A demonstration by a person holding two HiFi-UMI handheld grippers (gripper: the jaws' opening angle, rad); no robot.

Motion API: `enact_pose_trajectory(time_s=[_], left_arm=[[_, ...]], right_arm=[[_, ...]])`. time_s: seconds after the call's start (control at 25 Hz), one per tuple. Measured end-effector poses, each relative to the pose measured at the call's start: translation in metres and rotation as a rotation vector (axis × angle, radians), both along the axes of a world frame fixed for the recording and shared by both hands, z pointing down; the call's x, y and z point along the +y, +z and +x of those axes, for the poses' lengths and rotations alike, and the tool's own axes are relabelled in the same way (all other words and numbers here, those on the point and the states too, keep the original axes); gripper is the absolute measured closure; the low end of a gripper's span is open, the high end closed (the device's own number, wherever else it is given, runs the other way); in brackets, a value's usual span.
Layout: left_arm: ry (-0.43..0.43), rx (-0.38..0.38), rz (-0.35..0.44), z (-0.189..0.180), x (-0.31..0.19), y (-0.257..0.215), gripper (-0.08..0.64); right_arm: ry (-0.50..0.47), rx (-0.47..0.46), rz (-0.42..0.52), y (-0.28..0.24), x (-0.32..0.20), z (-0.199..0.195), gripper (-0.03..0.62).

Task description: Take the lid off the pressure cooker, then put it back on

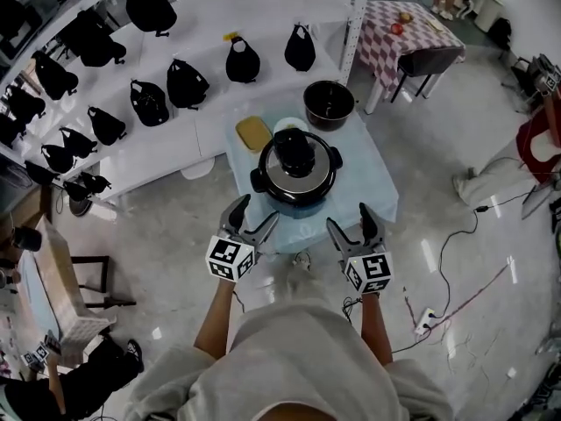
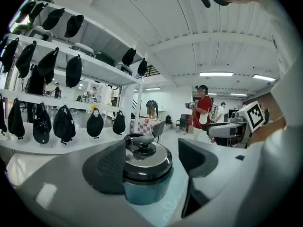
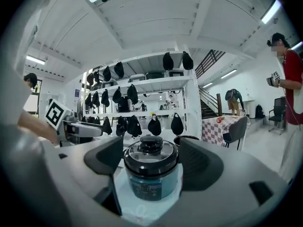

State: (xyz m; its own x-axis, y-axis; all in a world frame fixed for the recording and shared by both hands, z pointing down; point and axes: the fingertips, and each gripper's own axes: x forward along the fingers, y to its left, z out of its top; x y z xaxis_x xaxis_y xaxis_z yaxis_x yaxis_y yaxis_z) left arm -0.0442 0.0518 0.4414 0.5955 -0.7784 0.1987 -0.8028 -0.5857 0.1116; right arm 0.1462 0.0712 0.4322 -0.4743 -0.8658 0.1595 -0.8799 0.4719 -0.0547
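Observation:
The pressure cooker (image 1: pixel 296 172) stands on a small table with a light blue cloth (image 1: pixel 372 182). Its black and steel lid (image 1: pixel 296 158) sits on top, with a black knob handle in the middle. In the left gripper view the cooker (image 2: pixel 147 174) shows between the jaws, farther off; in the right gripper view the cooker (image 3: pixel 152 171) is centred ahead. My left gripper (image 1: pixel 254 220) is open, short of the table's near edge at the left. My right gripper (image 1: pixel 352 224) is open too, at the near right. Neither touches the cooker.
A black inner pot (image 1: pixel 329 103) stands at the table's far right, a yellow pad (image 1: pixel 253 133) and a white dish (image 1: pixel 287 125) at the far left. White shelves with black bags (image 1: pixel 186 82) lie beyond. A checkered table (image 1: pixel 405 32), a chair and cables (image 1: pixel 456 305) are to the right.

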Motion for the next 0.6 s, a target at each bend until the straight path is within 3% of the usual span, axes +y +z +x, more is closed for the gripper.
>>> enact_pose_trajectory(time_s=[0.28, 0.6], left_arm=[[-0.021, -0.006, -0.014, 0.018, -0.097, -0.003, 0.230], [-0.035, -0.028, -0.062, 0.017, -0.150, 0.016, 0.231]], right_arm=[[-0.049, 0.000, 0.004, -0.009, -0.100, 0.008, 0.247], [-0.073, -0.034, -0.041, 0.011, -0.156, 0.004, 0.247]])
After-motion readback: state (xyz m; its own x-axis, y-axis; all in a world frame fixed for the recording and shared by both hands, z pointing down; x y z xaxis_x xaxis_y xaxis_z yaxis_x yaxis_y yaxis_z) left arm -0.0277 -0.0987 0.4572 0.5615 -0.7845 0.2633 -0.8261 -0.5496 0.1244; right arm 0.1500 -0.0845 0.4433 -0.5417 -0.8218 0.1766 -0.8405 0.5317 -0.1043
